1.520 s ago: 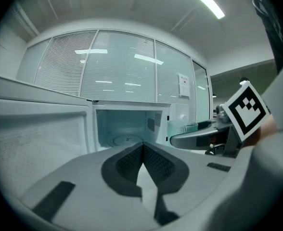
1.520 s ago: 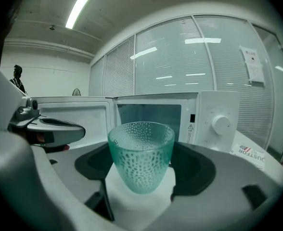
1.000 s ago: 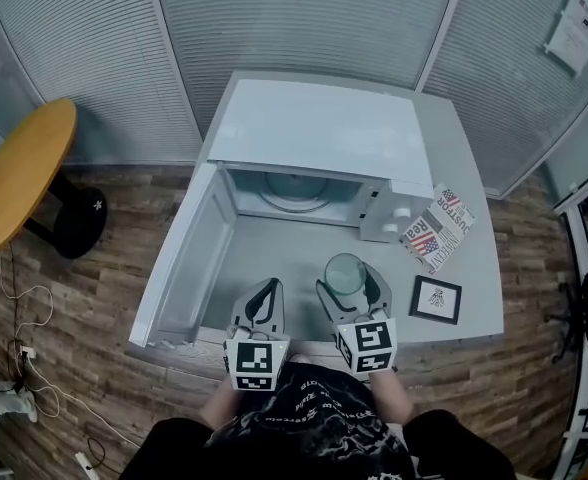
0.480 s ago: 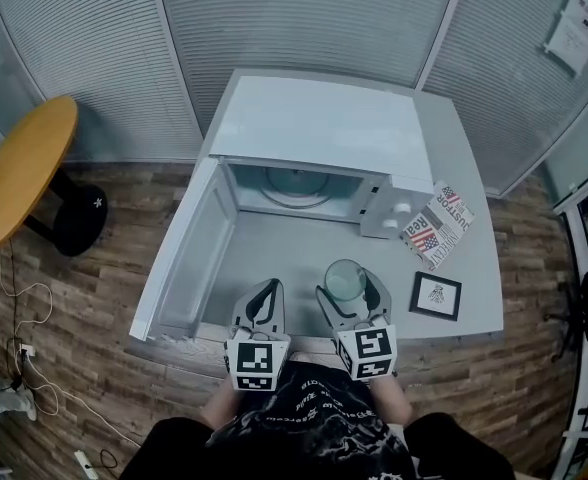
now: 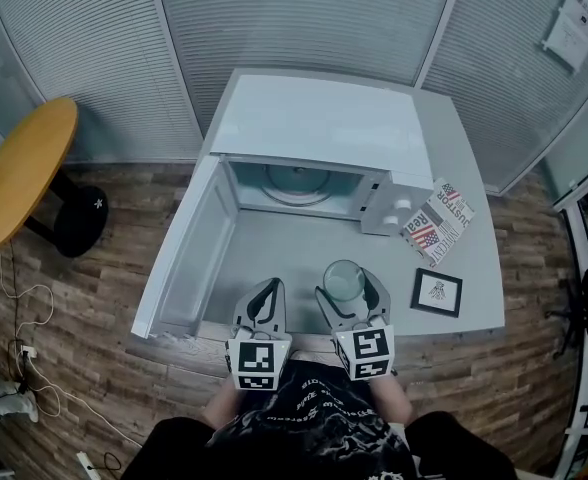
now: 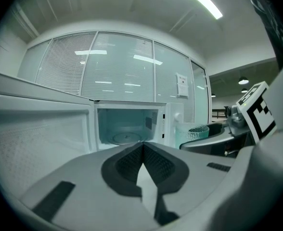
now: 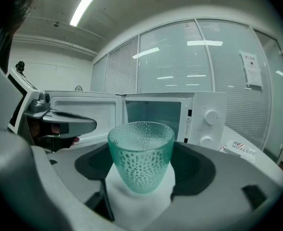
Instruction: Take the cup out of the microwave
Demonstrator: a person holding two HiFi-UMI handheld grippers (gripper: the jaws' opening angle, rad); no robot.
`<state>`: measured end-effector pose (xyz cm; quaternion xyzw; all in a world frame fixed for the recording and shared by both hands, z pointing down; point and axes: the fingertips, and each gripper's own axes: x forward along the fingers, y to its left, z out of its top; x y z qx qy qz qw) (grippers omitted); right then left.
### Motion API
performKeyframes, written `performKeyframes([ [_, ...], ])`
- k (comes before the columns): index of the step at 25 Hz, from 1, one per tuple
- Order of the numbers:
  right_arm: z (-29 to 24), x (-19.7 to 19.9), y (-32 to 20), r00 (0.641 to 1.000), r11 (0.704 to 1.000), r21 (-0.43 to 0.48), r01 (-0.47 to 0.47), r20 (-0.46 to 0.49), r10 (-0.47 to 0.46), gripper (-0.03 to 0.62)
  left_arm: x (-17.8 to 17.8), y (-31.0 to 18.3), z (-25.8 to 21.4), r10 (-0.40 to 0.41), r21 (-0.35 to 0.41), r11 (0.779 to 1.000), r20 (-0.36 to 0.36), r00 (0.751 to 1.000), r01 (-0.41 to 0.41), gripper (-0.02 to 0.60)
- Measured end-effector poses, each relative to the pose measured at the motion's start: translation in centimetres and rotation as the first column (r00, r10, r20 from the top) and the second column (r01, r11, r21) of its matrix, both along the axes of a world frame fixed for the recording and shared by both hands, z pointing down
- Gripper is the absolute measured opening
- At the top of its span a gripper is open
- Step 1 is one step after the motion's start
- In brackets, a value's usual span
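The white microwave (image 5: 324,128) stands open on the grey table (image 5: 274,248), its door (image 5: 179,258) swung out to the left and its cavity (image 6: 127,124) holding only the glass turntable. A green dimpled glass cup (image 7: 140,160) stands upright in front of it, outside the cavity, over the table near the front edge. My right gripper (image 7: 141,153) is shut on the cup (image 5: 344,280), one pad on each side. My left gripper (image 5: 265,290) hovers just to the left of it, shut with nothing between its pads (image 6: 153,165).
A folded magazine (image 5: 436,225) lies right of the microwave, with a small black-framed card (image 5: 436,295) in front of it. The open door blocks the table's left side. A round wooden table (image 5: 19,168) and floor cables are off to the left.
The right gripper has drawn the cup slightly back toward the table's front edge. The left gripper has barely moved.
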<state>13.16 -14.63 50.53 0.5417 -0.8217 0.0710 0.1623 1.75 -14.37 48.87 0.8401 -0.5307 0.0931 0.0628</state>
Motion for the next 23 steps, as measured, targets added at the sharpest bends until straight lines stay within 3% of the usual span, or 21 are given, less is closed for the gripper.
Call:
performKeyframes([
  [23, 0.01, -0.22, -0.37, 1.0, 1.0, 0.002, 0.014, -0.01, -0.014, 0.371, -0.81, -0.47, -0.12, -0.018, 0.004, 1.0, 0.003, 1.0, 0.018, 0.006],
])
